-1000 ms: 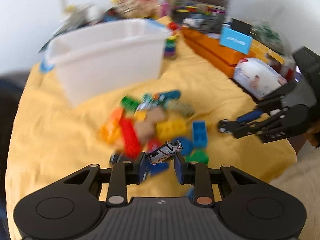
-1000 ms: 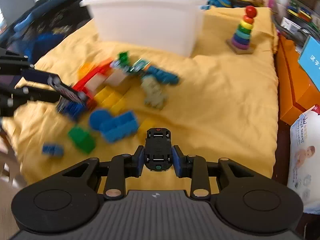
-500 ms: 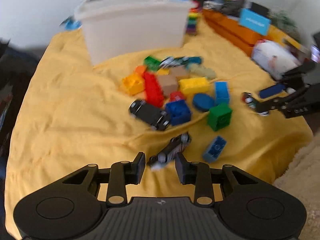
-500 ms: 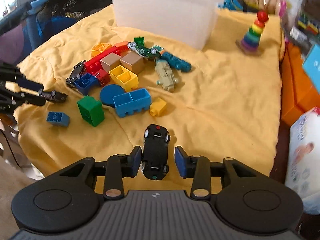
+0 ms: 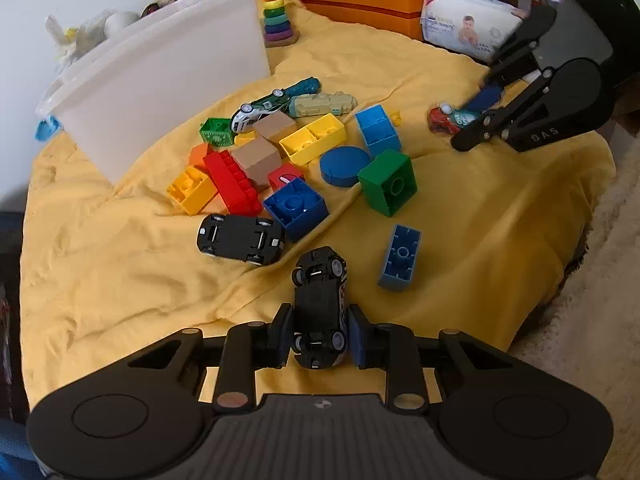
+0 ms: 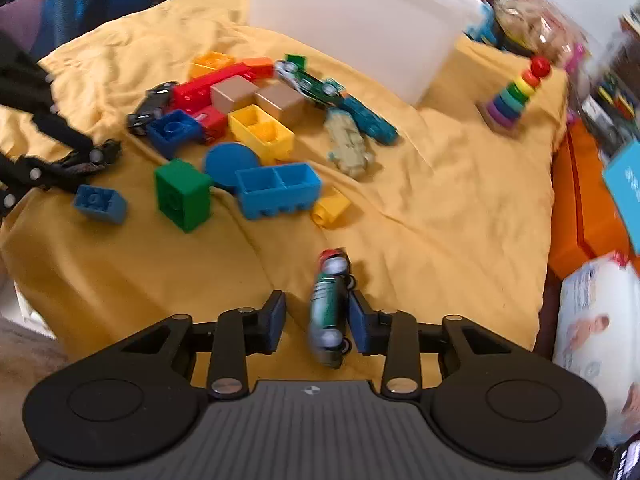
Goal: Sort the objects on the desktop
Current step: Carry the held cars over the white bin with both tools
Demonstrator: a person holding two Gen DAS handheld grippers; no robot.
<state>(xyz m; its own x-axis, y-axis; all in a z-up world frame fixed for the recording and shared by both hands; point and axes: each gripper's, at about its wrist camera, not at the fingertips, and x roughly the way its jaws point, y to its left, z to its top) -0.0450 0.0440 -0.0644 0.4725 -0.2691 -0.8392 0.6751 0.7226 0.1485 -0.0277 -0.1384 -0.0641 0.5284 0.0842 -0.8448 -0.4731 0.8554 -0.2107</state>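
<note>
My left claw (image 5: 319,334) is closing on a black toy car (image 5: 320,304) that lies upside down on the yellow cloth (image 5: 100,280); both pads touch its sides. My right claw (image 6: 316,322) is closing too. A red and green car (image 6: 330,304) sits between its pads, against the right one only, so I don't think I hold it yet. The white bin (image 5: 160,80) stands at the back. I think sorting has hardly begun: blocks (image 5: 386,182) and more cars (image 5: 240,236) lie in a heap.
</note>
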